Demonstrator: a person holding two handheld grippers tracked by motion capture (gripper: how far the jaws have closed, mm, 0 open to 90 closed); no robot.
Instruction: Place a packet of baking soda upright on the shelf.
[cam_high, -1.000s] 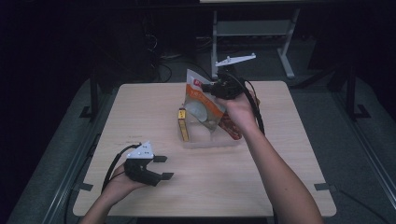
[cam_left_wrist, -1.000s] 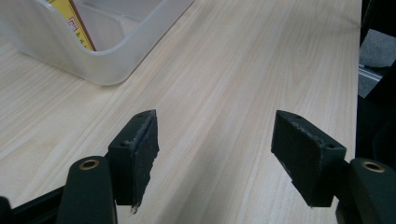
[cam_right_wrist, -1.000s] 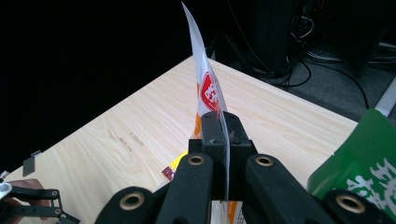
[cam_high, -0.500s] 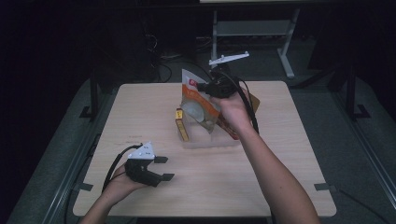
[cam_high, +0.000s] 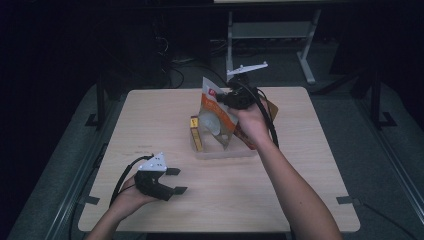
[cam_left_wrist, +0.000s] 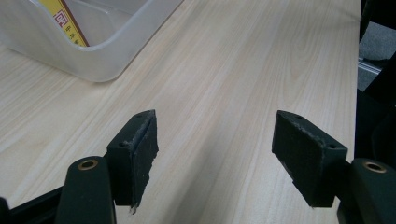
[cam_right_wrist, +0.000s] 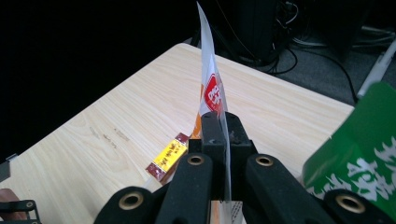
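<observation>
right gripper (cam_right_wrist: 223, 126) jaws clamped on snack bag (cam_high: 216, 112) edge above clear tray (cam_high: 220, 151), bag bottom hidden in tray, left gripper (cam_high: 172, 181) jaws apart, nr table (cam_high: 310, 165) front edge, yellow box (cam_high: 196, 132) text unreadable

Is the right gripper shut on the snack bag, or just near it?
Shut on it. The right gripper has its jaws pressed together with the snack bag's top edge pinched between them.

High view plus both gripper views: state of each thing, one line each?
left gripper: open, nothing between the jaws, low over the table.
right gripper: shut on the snack bag's edge.
snack bag: pinched, held upright over the bin.
clear plastic bin: on the table, open-topped.
yellow box: standing in the bin.
</observation>
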